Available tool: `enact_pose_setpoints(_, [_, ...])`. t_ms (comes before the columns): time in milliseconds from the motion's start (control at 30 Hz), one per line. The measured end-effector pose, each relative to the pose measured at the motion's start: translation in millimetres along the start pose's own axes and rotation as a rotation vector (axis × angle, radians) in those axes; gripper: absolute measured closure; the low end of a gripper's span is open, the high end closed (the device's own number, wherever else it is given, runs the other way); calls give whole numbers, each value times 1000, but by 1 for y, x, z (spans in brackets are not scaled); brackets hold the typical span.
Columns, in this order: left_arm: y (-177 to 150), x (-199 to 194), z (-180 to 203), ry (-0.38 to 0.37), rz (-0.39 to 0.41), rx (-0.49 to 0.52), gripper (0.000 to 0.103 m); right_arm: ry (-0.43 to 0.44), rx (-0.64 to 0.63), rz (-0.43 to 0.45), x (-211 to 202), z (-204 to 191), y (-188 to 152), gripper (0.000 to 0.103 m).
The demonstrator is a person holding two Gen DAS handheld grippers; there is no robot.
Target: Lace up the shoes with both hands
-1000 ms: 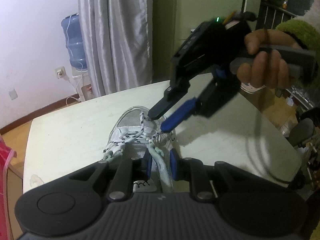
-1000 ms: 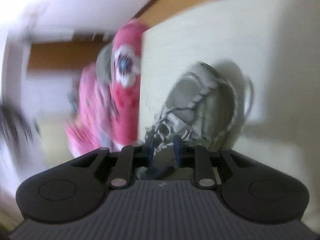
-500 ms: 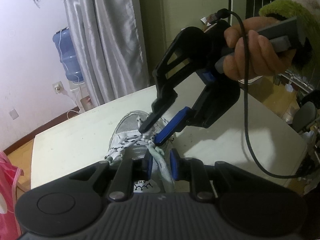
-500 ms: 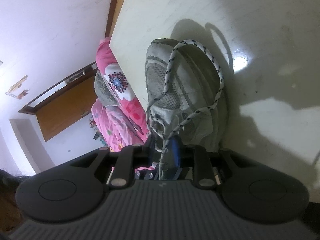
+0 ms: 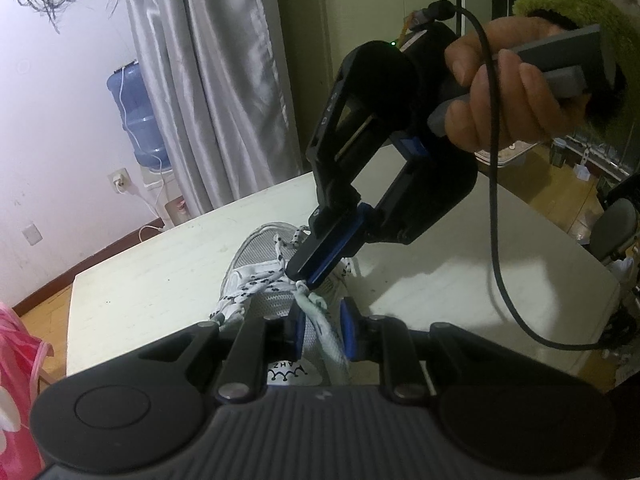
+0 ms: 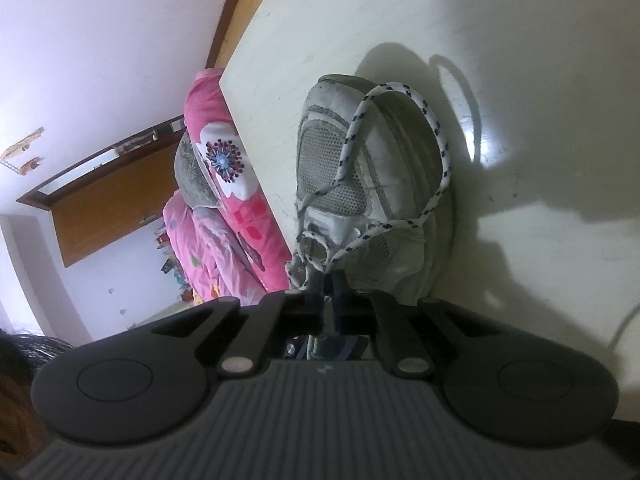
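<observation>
**A:** What is on your left side?

**B:** My left gripper [image 5: 321, 327] has its blue pads apart, one on each side of the shoe's pale tongue [image 5: 325, 330], which passes up between them. I cannot tell if either pad touches it. The white shoe [image 5: 262, 276] lies on the table [image 5: 160, 276] straight ahead of those fingers, toe pointing away from me.

**A:** And the lace?

**B:** The speckled lace [image 5: 256, 286] crosses the eyelets just ahead and to the left of my left fingers. Seen from my right wrist, the lace [image 6: 434, 136] makes a wide loop arching over the toe of the shoe [image 6: 384, 184], well ahead of that gripper.

**A:** What about your right side?

**B:** My right gripper [image 5: 306, 274] comes down from above, just ahead of my left one, with its jaws pressed together on the lace near the top of the tongue. My right hand [image 5: 504, 100] grips its handle, up and to the right, with a black cable [image 5: 496, 216] hanging from it. In its own view, the right gripper [image 6: 329, 280] shows only a narrow gap, with a strand running through it.
</observation>
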State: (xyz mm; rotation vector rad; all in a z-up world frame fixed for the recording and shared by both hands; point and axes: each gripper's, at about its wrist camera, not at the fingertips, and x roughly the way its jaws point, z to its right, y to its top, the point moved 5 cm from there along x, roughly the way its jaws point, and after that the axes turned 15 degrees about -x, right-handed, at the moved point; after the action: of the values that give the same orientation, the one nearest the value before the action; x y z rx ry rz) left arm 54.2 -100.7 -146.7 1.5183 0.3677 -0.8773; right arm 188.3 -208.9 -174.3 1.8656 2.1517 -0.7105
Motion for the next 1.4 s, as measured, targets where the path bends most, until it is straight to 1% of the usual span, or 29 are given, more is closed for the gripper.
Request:
enact_pose_setpoints(300, [1,1,-4,-5,2,6,83,-7,-72,-45,8,-5,1,101])
enact_pose_setpoints(533, [2,1,-5,-3,5,7,83,-9,-76,-70,10,-6,4,101])
enact_pose_setpoints(567, [-7,1,10,6,9,2,83,-9,-77,-77,10,-7,4,101])
enact_pose_setpoints(700, [-7,-3,10,26,-10,-11,79,-6,-77,-105,11,-6,8,101])
enact_pose_setpoints(833, [-7,-13,9,42,-22,-54,75,8,-36,-113,15,-2,10,101])
enact_pose_setpoints(967, [-5,-21,2,39,-34,-131,75,30,35,-100,19,5,9,101])
enact_pose_setpoints(1000, [-4,-22,1,30,-36,-155,75,36,58,-94,19,7,8,101])
enact_pose_setpoints(1100, [-4,-23,-4,22,-38,-218,81,57,121,-72,19,14,4,101])
enact_pose_setpoints(1167, [-5,-24,-4,20,-37,-240,83,60,98,-70,17,12,3,101])
enact_pose_setpoints(1267, [-1,-22,-6,18,-36,-252,83,66,65,-66,13,9,2,101])
enact_pose_setpoints(1400, [-1,-22,-4,16,-37,-233,83,73,21,-62,9,4,0,96])
